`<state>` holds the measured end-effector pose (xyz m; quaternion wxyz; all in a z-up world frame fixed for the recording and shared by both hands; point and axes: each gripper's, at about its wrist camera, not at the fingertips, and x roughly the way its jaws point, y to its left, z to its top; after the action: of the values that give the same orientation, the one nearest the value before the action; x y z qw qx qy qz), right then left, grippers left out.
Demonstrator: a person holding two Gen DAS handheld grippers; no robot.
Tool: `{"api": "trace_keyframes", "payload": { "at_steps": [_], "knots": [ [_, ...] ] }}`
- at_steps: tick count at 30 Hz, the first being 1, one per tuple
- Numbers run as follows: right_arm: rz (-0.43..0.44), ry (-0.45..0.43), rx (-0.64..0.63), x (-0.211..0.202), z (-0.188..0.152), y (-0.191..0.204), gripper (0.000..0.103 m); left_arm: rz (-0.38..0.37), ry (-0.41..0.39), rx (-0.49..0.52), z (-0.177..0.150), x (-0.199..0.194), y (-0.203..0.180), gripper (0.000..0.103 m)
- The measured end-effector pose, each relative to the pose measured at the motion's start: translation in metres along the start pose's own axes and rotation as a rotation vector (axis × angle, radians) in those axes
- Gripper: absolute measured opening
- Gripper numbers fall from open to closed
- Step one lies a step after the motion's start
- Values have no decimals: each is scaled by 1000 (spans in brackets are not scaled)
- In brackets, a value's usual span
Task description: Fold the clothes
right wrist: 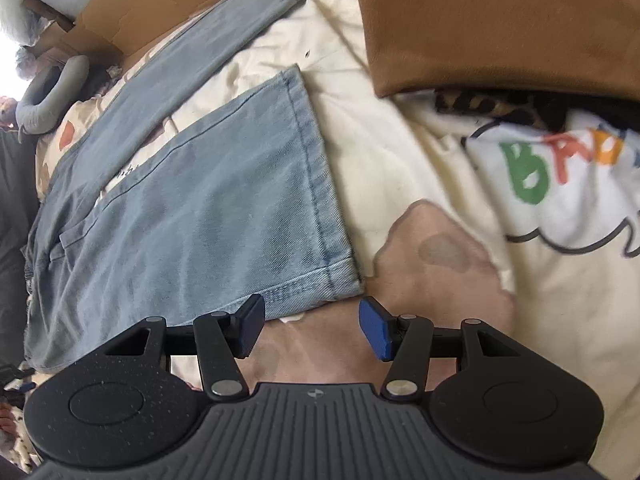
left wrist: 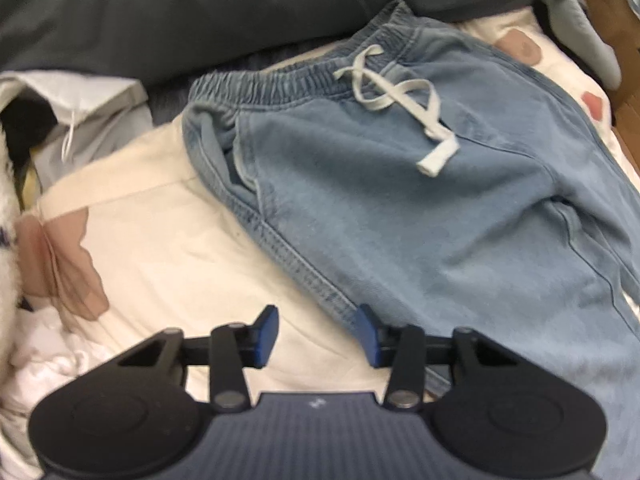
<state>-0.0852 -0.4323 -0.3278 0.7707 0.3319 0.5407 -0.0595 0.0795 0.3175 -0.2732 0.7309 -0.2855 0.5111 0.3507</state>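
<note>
Only blue jeans (left wrist: 400,208) flat on cream bedsheet (left wrist: 168,248).

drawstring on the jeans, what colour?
Off-white drawstring, tied at the waistband of the light blue jeans. Clearest in the left wrist view.

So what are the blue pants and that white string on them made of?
The blue pants look like soft, faded denim: a twill weave and stitched seams show at the hem. The drawstring looks like flat woven cotton tape, matte and off-white, though I can't be sure.
</note>
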Motion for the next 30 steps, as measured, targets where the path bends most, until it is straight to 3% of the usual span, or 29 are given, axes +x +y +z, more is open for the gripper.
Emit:
{"api": "trace_keyframes", "payload": {
  "at_steps": [9,15,19,21,30],
  "knots": [
    [65,-19,145,12,-1,-15,55,-65,-11,-179,3,22,18,47],
    [120,-59,224,11,1,-25,45,-67,-6,-213,3,30,17,45],
    [165,-100,277,6,0,-32,28,-84,-4,-256,4,34,19,41],
    [199,-118,305,5,-2,-36,28,-89,-6,-275,3,34,20,38],
    [175,-114,419,30,-4,-42,34,-91,2,-315,3,37,22,38]
  ]
}}
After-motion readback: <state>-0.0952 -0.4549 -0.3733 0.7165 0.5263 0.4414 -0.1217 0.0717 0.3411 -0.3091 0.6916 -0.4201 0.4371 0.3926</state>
